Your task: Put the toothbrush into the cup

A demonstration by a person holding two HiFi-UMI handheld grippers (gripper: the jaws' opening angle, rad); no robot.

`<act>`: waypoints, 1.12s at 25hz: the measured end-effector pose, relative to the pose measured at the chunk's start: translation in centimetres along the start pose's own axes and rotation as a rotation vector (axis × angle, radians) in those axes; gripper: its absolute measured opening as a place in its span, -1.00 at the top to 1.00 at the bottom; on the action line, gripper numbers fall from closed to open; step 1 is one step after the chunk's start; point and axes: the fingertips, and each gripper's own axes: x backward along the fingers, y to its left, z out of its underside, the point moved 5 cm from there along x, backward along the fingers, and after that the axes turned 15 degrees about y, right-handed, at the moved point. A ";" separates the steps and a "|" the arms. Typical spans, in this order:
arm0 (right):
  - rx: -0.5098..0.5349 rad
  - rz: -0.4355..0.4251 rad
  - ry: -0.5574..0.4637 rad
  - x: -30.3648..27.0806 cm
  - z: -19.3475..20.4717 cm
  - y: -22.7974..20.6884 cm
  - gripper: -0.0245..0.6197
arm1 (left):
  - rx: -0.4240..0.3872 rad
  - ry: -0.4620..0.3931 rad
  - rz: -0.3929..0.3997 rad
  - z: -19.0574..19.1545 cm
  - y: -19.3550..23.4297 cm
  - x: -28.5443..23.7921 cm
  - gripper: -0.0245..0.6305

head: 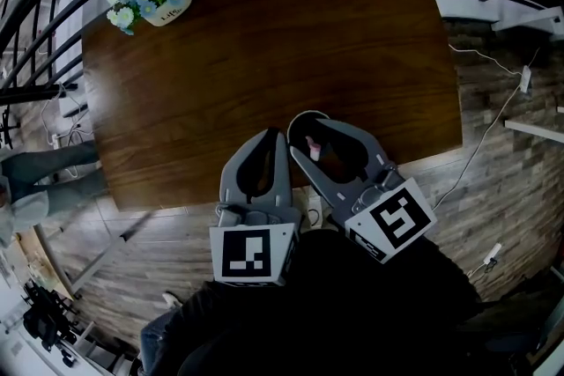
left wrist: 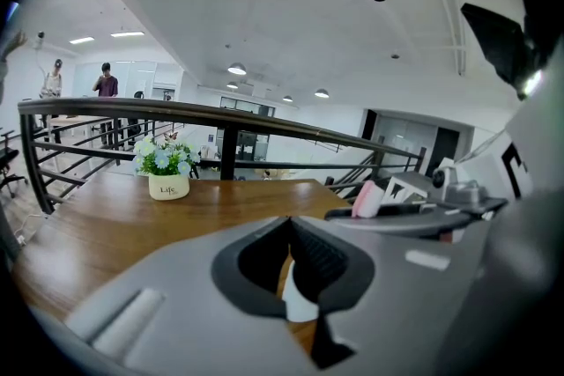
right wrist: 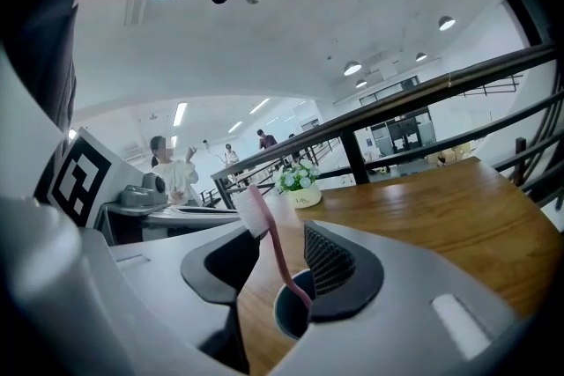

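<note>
Both grippers low at near edge of counter point(head: 264, 40), side by side, pointing across it, tipped slightly down. Right hand-held gripper point(right wrist: 275, 233): jaws apart, pads clear of toothbrush point(right wrist: 274, 249), cup point(right wrist: 280, 313) below their tips. Left hand-held gripper point(left wrist: 289, 222) just left of it, jaws closed tip to tip. Flower pot point(head: 163, 9) far left on counter, well apart; railing point(right wrist: 423, 88) beyond. Nothing blocking. Toothbrush stands in cup between right jaws, long axis near upright, bristle head up, leaning near-left.
</note>
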 end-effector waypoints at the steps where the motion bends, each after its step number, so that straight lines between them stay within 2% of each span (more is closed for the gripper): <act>1: -0.005 0.005 -0.001 -0.1 0.1 -0.1 0.42 | 0.001 0.003 -0.001 0.1 0.1 0.0 0.90; 8: -0.025 0.037 0.041 -1.0 1.9 -0.6 0.29 | -0.009 0.034 -0.005 1.1 0.4 -0.5 0.90; 19: -0.039 0.059 0.059 -1.3 4.0 0.0 0.21 | -0.018 0.076 -0.002 3.0 0.5 -0.3 0.90; 23: -0.046 0.082 0.106 -1.1 5.3 0.6 0.20 | -0.027 0.077 0.007 3.6 0.6 0.0 0.90; 28: -0.054 0.110 0.089 -0.9 6.1 0.9 0.19 | -0.041 0.082 0.022 4.4 0.5 0.3 0.90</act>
